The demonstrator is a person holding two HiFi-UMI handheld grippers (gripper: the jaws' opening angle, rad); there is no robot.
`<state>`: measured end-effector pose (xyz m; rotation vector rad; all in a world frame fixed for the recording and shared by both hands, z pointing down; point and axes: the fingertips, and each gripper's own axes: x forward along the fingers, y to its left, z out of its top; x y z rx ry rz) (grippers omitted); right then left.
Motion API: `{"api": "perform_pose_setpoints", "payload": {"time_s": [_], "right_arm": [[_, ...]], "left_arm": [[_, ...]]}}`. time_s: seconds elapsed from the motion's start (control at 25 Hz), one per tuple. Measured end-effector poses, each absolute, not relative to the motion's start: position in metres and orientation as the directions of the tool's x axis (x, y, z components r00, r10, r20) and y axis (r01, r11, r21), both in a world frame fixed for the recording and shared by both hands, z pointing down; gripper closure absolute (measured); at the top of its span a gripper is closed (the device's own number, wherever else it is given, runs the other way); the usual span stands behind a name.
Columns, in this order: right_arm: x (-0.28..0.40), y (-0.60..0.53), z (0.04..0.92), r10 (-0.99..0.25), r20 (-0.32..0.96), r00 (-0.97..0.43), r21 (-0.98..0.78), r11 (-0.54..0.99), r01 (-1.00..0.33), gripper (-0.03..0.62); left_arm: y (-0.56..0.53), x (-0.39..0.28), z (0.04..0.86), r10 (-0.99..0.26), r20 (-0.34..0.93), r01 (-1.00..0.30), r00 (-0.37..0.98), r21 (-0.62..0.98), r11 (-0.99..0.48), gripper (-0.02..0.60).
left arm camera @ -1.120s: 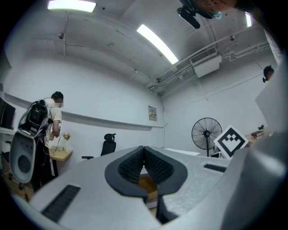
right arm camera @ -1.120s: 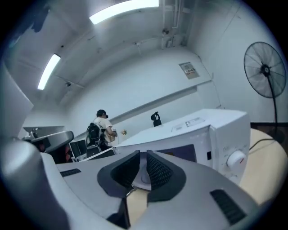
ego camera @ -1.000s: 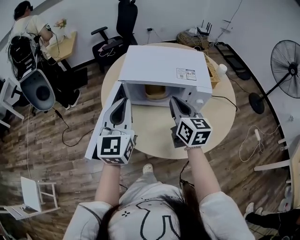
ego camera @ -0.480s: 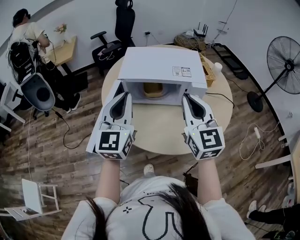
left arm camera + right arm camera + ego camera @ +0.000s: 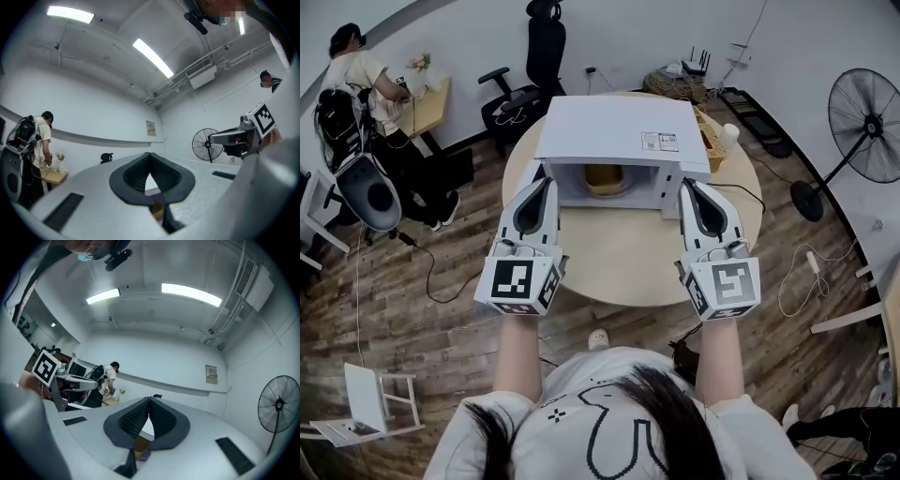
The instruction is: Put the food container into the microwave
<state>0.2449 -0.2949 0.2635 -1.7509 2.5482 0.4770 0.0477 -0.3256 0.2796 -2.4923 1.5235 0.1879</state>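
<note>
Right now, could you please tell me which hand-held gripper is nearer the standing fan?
Right. The right hand-held gripper is at the microwave's front corner on the standing fan's side; the left hand-held gripper is at the opposite corner, farther away.

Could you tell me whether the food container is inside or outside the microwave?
Inside: the head view shows the food container in the open microwave, while the left gripper and right gripper are shut, holding nothing.

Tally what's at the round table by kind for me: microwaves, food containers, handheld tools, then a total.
Microwave: 1
Food container: 1
Tools: 2 (left tool, right tool)
Total: 4
</note>
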Motion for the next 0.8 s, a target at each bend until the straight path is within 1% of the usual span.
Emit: {"api": "perform_pose_setpoints", "payload": {"time_s": [0.8], "right_arm": [[0.243,-0.296,0.273,-0.927,-0.16,-0.34,0.268,0.29,-0.919,0.565]], "left_arm": [[-0.325,0.051,0.268,-0.843,-0.238,-0.876,0.482,-0.164,-0.454,0.572]]}}
